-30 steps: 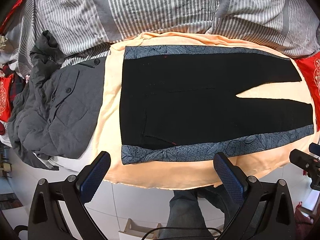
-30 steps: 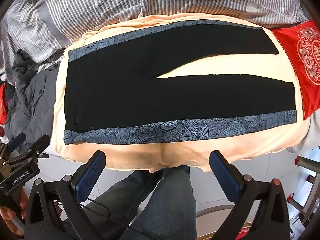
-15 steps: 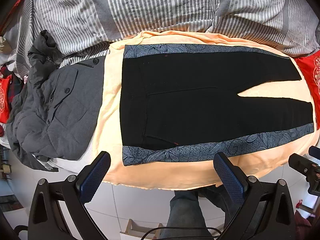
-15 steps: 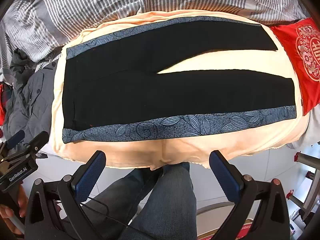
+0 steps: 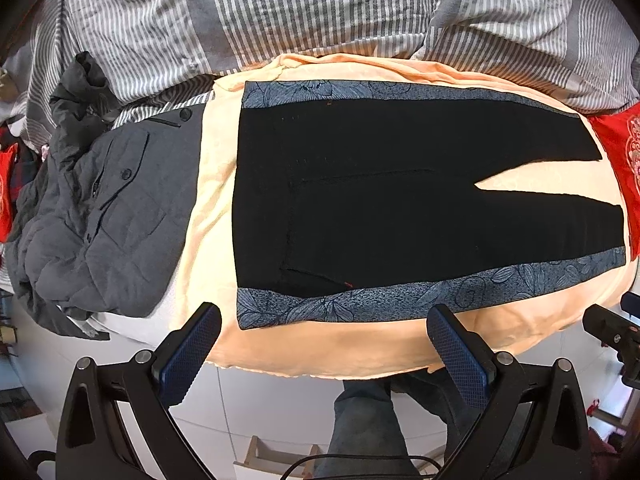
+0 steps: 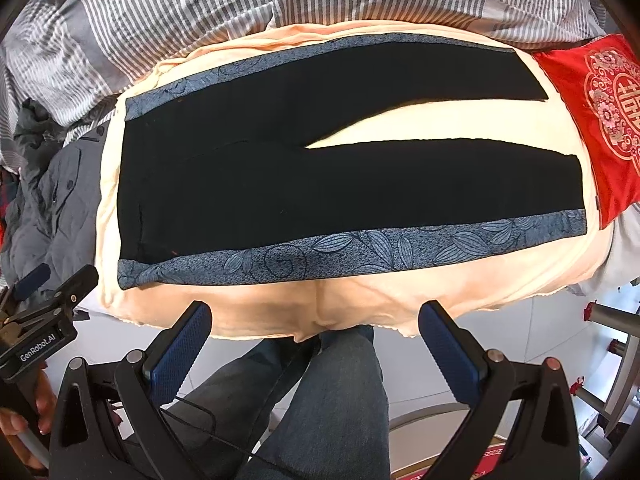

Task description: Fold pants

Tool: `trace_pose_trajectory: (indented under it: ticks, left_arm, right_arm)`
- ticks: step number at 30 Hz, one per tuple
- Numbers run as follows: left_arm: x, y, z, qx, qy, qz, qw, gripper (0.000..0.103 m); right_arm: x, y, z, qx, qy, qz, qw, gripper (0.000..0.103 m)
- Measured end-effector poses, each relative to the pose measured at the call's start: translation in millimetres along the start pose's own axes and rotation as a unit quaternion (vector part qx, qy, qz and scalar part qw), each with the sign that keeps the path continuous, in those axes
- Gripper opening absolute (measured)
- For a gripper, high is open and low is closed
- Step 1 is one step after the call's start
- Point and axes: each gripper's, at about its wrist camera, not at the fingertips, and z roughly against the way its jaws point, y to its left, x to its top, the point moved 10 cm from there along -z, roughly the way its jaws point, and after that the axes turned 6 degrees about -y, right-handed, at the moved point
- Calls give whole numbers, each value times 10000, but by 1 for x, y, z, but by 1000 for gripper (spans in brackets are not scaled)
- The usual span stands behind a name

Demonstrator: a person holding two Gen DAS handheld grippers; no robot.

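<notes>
Black pants [image 5: 380,204] with blue leaf-patterned side stripes lie flat on a peach blanket [image 5: 208,216], waist to the left, legs spread apart toward the right. In the right wrist view the same pants [image 6: 320,184] fill the middle, the near stripe along the blanket's front. My left gripper [image 5: 324,344] hangs open above the blanket's front edge, near the waist end, with nothing between its fingers. My right gripper [image 6: 316,344] is open too, holding nothing, over the front edge below the near leg. The left gripper's body [image 6: 44,316] shows at the left of the right wrist view.
A grey quilted jacket [image 5: 100,216] is heaped left of the blanket. A striped grey duvet [image 5: 280,12] lies bunched behind. A red embroidered cushion [image 6: 600,120] sits at the right end. The person's jeans-clad legs [image 6: 336,408] stand against the bed's front over white floor tiles.
Both grippers have drifted slightly toward the bed; the pants look a little larger and lower in both views. The pants have not moved and both grippers stay open.
</notes>
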Motion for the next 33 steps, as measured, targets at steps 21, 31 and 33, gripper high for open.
trace_pose_trajectory:
  ticks: [21, 31, 33]
  left_arm:
    - [-5, 28, -40, -357, 201, 970, 9944, 103]
    - [-50, 26, -107, -1024, 717, 1900, 9738, 103]
    - [-56, 19, -115, -1110, 710, 1907, 9728, 103]
  right_arm:
    - [4, -3, -26, 861, 115, -934, 9918, 103]
    - [-35, -4, -122, 2416, 515, -2352, 9400, 93]
    - [-42, -8, -141, 2648, 533, -2586, 9275, 86]
